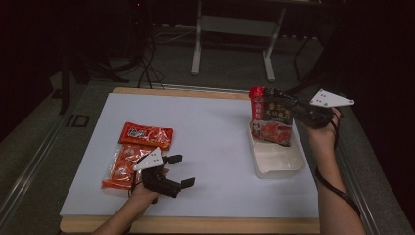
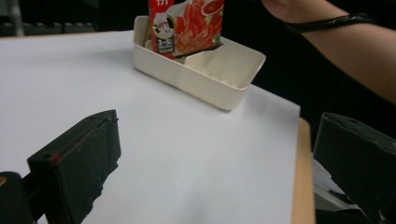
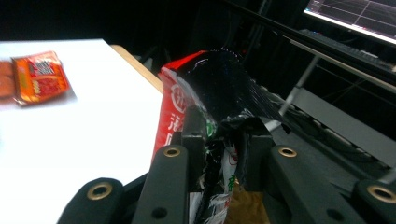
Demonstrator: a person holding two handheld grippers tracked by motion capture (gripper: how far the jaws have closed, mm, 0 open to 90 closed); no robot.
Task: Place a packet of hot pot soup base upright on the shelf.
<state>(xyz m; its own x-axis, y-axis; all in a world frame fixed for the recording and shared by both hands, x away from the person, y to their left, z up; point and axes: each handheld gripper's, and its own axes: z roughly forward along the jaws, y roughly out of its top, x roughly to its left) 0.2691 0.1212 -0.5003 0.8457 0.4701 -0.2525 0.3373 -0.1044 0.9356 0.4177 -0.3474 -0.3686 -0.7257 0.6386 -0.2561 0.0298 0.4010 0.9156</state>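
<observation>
Black-and-red snack packet (image 1: 276,117), upright, top pinched, bottom edge inside cream tray (image 1: 279,164)

Wide bare stretch of white board (image 1: 215,147) btwn the orange packets (image 1: 139,147) and the cream tray (image 1: 276,164). Tray's far end blocked by upright dark packet (image 1: 276,122).

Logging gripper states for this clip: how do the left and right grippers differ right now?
The left gripper is open with nothing between its jaws; the right gripper is shut on the black-and-red snack packet. The left gripper hangs low over the white board near the orange packets; the right gripper holds its packet upright over the cream plastic tray. Both are hand-held, with black jaws.
</observation>
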